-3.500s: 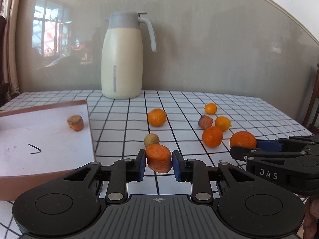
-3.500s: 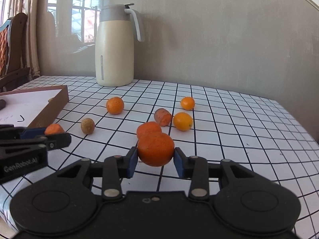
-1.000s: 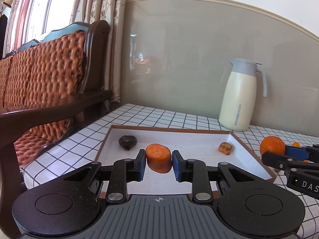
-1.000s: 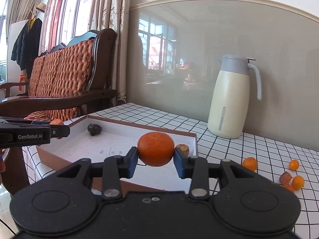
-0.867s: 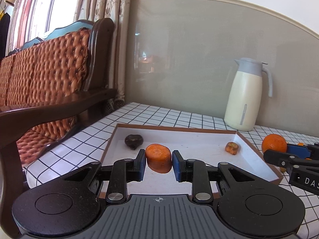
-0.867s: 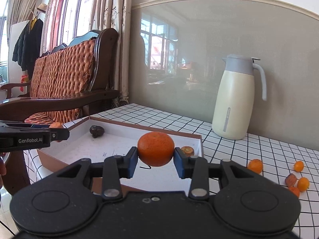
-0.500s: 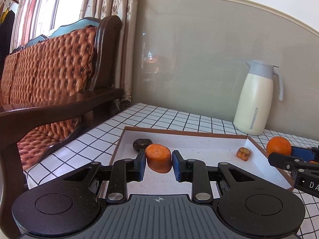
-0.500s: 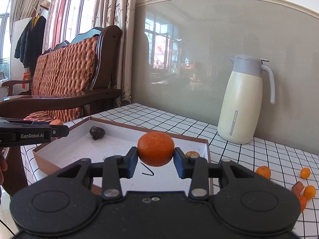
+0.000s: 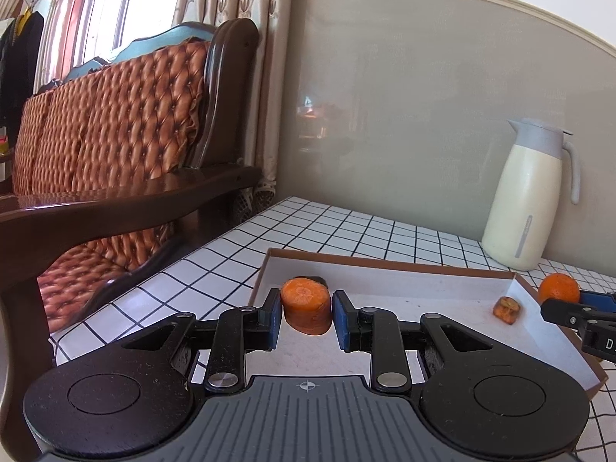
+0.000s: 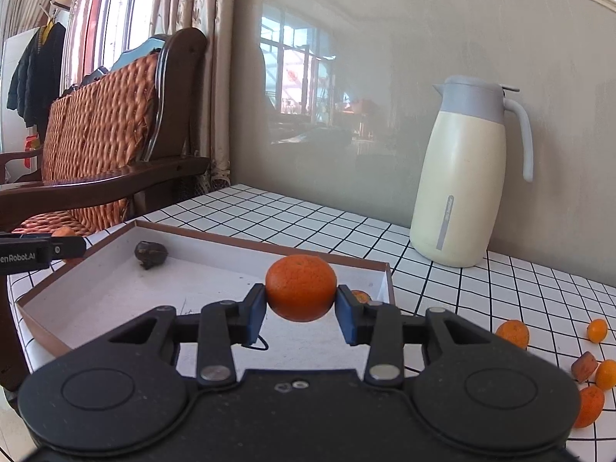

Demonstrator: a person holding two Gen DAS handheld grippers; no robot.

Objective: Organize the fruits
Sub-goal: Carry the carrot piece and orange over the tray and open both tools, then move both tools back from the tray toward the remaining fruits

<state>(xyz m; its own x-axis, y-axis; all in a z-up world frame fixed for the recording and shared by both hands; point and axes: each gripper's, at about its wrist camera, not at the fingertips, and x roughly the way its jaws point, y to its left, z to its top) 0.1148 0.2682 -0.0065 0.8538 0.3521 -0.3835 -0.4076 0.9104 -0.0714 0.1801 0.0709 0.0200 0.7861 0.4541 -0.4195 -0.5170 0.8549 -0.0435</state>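
My left gripper [image 9: 307,317] is shut on a carrot chunk [image 9: 307,304] and holds it over the near left part of the shallow brown-rimmed box [image 9: 385,265]. My right gripper [image 10: 300,310] is shut on a mandarin [image 10: 300,287] and holds it above the same box [image 10: 77,269]; it also shows in the left wrist view [image 9: 569,317] with the mandarin [image 9: 558,288]. In the box lie a dark chestnut [image 10: 151,254] and a small brown fruit piece [image 9: 507,309]. The left gripper's tip [image 10: 46,250] shows at the box's left edge.
A cream thermos jug [image 10: 467,177] stands at the back of the checked table [image 10: 500,281]. Several small oranges [image 10: 513,333] and a brown piece [image 10: 584,365] lie to the right. A wooden armchair [image 9: 115,161] stands left of the table.
Both grippers have swung left from the loose fruit to the box, each still holding its piece. In the last half second both drifted a little further over the box.
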